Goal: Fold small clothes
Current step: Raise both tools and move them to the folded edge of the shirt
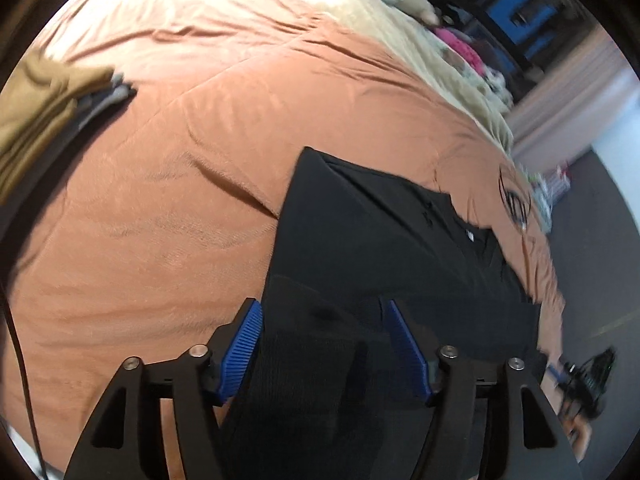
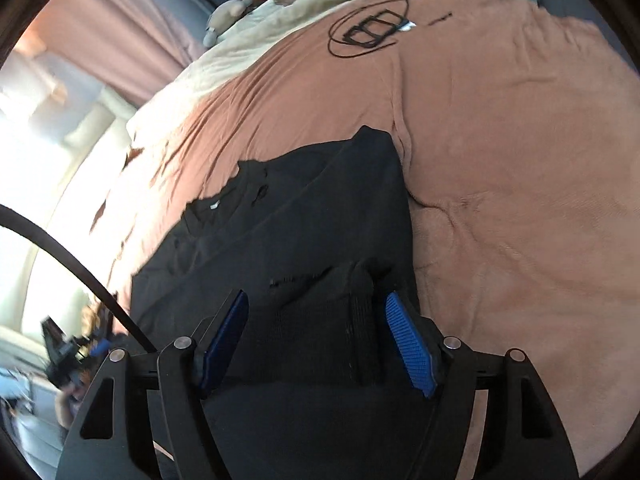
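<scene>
A black garment (image 1: 380,232) lies flat on the orange-brown bedcover (image 1: 168,200), partly folded, with its collar and a small white label toward the far side. My left gripper (image 1: 322,312) hangs open over the near ribbed edge; its blue pads (image 1: 240,352) stand apart on both sides of the cloth without pressing it. In the right wrist view the same black garment (image 2: 304,208) stretches away from my right gripper (image 2: 316,298), which is open too. A thick ribbed fold sits between its blue pads (image 2: 412,348), free of both.
A stack of folded clothes (image 1: 40,108), tan on top, sits at the far left of the bed. A black cord with a dark frame (image 2: 372,32) lies on the bedcover (image 2: 520,160) beyond the garment. A cream blanket (image 2: 256,28) and soft toys lie at the head end.
</scene>
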Demonstrator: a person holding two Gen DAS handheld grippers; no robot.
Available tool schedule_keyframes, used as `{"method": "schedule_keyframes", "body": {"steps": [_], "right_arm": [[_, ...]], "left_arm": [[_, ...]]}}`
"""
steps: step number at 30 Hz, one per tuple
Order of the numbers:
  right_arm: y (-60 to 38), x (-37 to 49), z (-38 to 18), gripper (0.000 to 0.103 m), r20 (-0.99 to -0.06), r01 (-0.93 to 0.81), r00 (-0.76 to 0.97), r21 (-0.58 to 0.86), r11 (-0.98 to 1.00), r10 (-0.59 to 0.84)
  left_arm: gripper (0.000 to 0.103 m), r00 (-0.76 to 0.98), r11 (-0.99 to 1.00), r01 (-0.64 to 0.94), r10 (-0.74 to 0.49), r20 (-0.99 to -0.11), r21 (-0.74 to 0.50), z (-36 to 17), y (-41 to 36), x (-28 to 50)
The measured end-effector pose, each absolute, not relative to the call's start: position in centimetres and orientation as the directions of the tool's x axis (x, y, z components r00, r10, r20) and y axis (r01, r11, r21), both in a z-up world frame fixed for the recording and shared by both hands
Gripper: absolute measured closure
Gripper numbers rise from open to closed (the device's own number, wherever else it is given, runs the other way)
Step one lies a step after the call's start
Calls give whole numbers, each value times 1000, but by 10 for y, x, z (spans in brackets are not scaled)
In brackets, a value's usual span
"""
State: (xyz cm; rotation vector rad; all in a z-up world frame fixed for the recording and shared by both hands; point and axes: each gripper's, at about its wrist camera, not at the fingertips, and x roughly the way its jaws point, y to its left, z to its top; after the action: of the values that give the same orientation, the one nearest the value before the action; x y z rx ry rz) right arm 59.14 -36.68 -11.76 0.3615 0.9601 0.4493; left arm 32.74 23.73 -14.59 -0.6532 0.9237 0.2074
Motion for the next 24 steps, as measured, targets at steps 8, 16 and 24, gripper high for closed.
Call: {"method": "schedule_keyframes", "body": {"steps": [8, 16, 24], "right_arm": [[-347, 557, -102, 21, -750, -267, 499, 343, 900, 434], [-326, 543, -98, 21, -802, -315, 501, 180, 932, 325], [-311, 546, -115, 21, -859, -341, 459, 66, 938, 228]], "left_arm": [[17, 534, 892, -351, -61, -843, -286, -142, 214, 314], [16, 473, 938, -293, -26, -881, -186, -149, 207, 303], [16, 344, 982, -188, 35, -938, -32, -184, 187, 313]]}}
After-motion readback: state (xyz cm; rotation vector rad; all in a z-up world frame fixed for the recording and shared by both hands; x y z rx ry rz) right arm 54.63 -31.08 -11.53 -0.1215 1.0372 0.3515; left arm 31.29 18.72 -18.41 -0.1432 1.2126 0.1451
